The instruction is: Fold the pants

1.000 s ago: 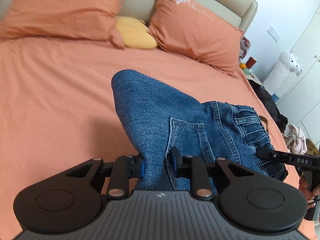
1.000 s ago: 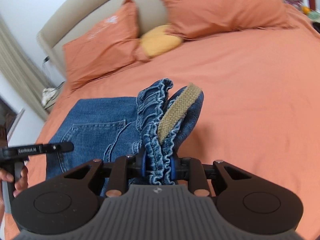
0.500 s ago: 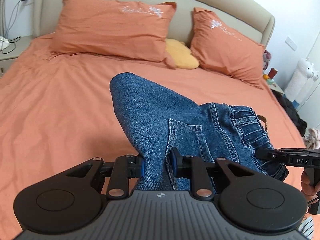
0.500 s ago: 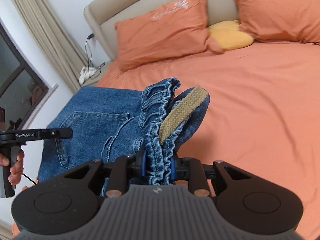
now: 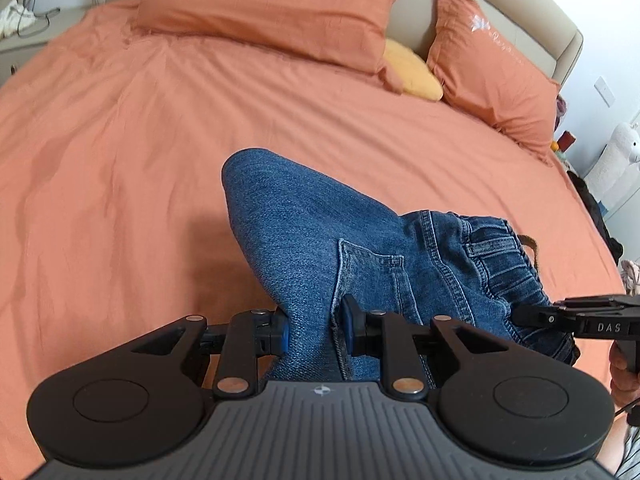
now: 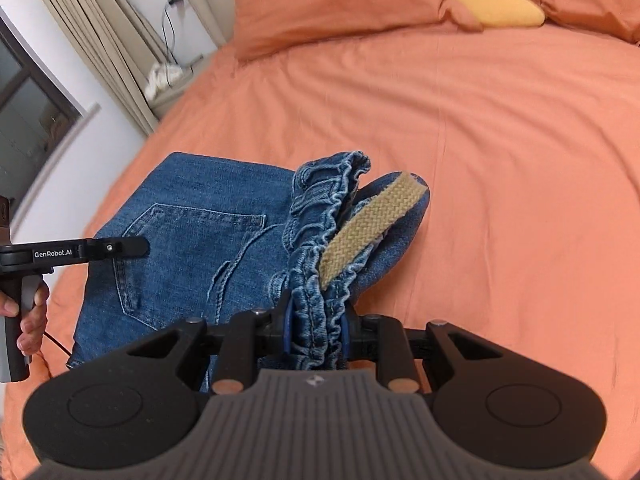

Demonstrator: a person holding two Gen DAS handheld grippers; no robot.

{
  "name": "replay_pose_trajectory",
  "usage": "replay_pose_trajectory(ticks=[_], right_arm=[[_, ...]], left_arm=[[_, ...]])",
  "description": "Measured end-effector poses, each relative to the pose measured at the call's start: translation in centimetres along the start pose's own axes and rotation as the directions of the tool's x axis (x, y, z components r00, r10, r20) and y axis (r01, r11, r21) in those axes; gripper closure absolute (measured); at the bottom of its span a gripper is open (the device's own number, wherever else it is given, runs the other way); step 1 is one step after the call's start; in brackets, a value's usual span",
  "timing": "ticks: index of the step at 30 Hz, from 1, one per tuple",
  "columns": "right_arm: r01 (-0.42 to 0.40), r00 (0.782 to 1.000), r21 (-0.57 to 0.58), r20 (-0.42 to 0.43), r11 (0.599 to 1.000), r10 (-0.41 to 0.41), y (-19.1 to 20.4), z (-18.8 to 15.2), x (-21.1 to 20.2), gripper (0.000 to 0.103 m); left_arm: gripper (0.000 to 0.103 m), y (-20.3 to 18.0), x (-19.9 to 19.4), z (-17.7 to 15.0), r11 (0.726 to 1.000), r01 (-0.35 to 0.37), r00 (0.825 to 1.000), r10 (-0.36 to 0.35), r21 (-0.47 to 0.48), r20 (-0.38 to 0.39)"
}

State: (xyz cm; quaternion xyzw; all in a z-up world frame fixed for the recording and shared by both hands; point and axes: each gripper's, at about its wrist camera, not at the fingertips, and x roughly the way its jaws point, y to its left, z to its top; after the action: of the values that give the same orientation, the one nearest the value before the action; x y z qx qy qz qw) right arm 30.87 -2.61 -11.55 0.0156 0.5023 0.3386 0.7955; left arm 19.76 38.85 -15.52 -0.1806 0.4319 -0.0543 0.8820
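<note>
Blue denim pants (image 5: 320, 236) hang bunched over the orange bed (image 5: 120, 152), held by both grippers. My left gripper (image 5: 313, 330) is shut on a fold of denim beside the back pocket. My right gripper (image 6: 314, 332) is shut on the gathered elastic waistband (image 6: 320, 216), where a tan webbing strap (image 6: 372, 224) sticks up. The back pocket side (image 6: 188, 248) spreads to the left in the right wrist view. The other gripper shows at the right edge of the left wrist view (image 5: 580, 322) and at the left edge of the right wrist view (image 6: 80, 254).
Two orange pillows (image 5: 272, 12) and a yellow cushion (image 5: 412, 72) lie at the beige headboard. A nightstand with cables (image 6: 168, 76) and curtains (image 6: 92, 32) stand at the bed's left. Dark clothes and a white plush toy (image 5: 616, 152) are at the right.
Both grippers have kept their hold on the pants while the views swung; the bed's left side and curtains have come further into the right wrist view.
</note>
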Motion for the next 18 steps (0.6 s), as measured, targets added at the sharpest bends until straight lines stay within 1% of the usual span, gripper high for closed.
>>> replay_pose_trajectory(ticks=[4, 7, 10, 13, 15, 18], right_arm=[[0.025, 0.998, 0.004, -0.065, 1.000, -0.025, -0.1, -0.2, 3.4, 0.085], [0.068, 0.993, -0.023, -0.099, 0.997, -0.070, -0.2, -0.6, 5.2, 0.085], [0.096, 0.985, 0.007, -0.143, 0.995, -0.094, -1.1, -0.8, 6.5, 0.084], [0.112, 0.980, 0.033, -0.168, 0.993, -0.105, -1.9, -0.9, 8.0, 0.083], [0.127, 0.977, 0.026, -0.174, 0.992, -0.121, -1.9, -1.0, 8.8, 0.080], [0.147, 0.973, 0.011, -0.180, 0.989, -0.142, -2.0, -1.3, 9.7, 0.076]], left_arm=[[0.077, 1.7, 1.8, -1.5, 1.000, 0.012, 1.000, -0.012, -0.002, -0.023], [0.077, 2.7, 2.9, -2.1, 1.000, 0.010, 1.000, -0.011, -0.014, -0.023], [0.075, 3.8, 4.4, -2.5, 0.999, -0.010, 0.998, 0.008, -0.039, -0.068], [0.068, 4.4, 6.0, -2.9, 0.998, -0.017, 0.995, 0.011, -0.059, -0.097], [0.063, 4.5, 6.6, -3.0, 0.998, -0.022, 0.994, 0.016, -0.056, -0.107], [0.060, 4.3, 7.1, -3.1, 0.998, -0.031, 0.993, 0.025, -0.052, -0.113]])
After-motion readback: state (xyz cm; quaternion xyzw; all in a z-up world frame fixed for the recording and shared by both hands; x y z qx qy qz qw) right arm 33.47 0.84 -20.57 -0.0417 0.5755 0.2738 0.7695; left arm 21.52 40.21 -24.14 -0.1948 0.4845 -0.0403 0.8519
